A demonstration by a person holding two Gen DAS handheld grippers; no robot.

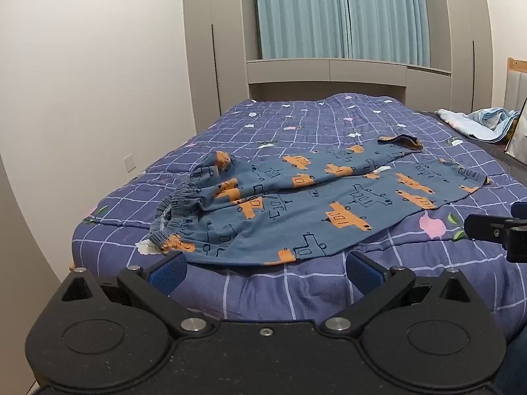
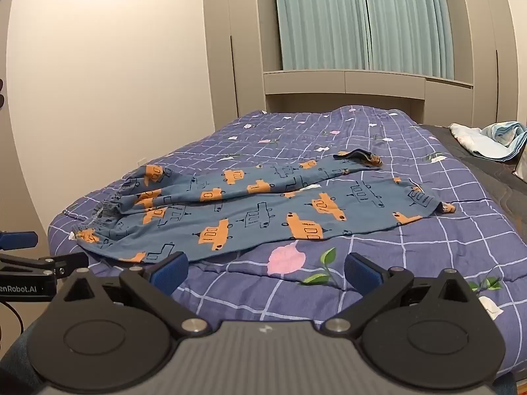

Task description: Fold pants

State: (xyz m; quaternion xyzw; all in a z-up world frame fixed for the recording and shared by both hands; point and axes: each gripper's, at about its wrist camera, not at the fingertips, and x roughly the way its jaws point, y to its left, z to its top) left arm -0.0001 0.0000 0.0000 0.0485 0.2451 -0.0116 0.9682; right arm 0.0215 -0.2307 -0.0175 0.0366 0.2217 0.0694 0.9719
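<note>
While the pants point(image 1: 296, 204) lie unfolded on the bed point(image 1: 329, 283) just ahead of my tools, legs splayed to the right, my left tool point(image 1: 265, 271) and right tool point(image 2: 266, 271) hover spread wide, empty; all folding remains.

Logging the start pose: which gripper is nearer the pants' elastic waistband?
Left. The left gripper hangs open at the bed's near edge, just short of the waistband. The right gripper is open too, further along toward the leg hems, over the pink flower print.
</note>
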